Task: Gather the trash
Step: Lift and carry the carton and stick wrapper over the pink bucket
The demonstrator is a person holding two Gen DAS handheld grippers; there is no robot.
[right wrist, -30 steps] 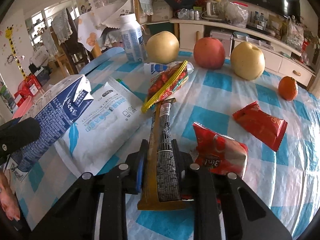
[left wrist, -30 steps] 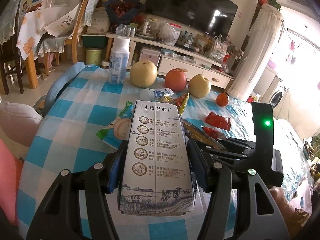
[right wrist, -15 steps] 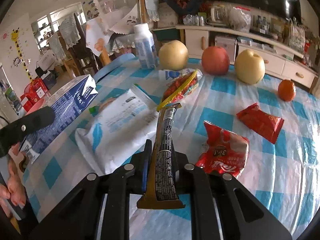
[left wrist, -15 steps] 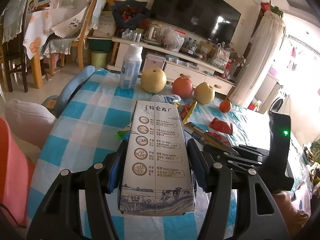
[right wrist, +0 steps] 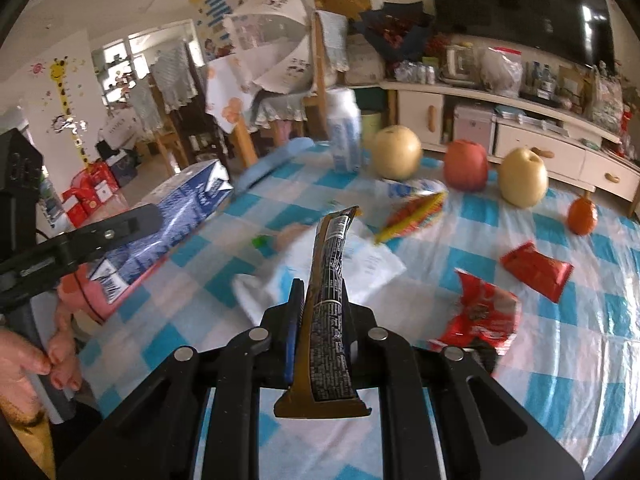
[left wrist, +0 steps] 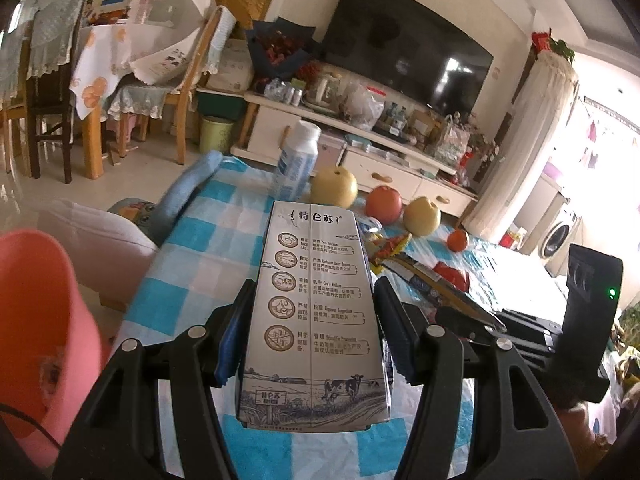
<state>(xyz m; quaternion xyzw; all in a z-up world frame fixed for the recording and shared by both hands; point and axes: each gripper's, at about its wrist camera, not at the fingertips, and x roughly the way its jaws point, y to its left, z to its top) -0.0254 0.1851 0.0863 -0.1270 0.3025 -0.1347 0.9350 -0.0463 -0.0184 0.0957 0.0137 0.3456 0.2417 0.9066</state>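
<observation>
My left gripper (left wrist: 314,328) is shut on a grey-and-blue milk carton (left wrist: 314,312), held above the near left edge of the checked table; the carton also shows in the right wrist view (right wrist: 172,216). A pink bin (left wrist: 36,320) sits below to the left. My right gripper (right wrist: 320,320) is shut on a long black-and-gold wrapper (right wrist: 330,292), lifted above the table. On the table lie a white pouch (right wrist: 360,272), two red wrappers (right wrist: 480,312) (right wrist: 536,266) and a red-yellow snack bag (right wrist: 412,212).
Two yellow pears (right wrist: 396,152), a red apple (right wrist: 466,164), an orange (right wrist: 582,216) and a white bottle (right wrist: 344,136) stand at the table's far side. A blue chair back (left wrist: 192,184) and a white cushion (left wrist: 96,240) are to the left. A TV cabinet stands beyond.
Both grippers have pulled back and risen from the table with their loads. The pink bin has come into the left wrist view at lower left.
</observation>
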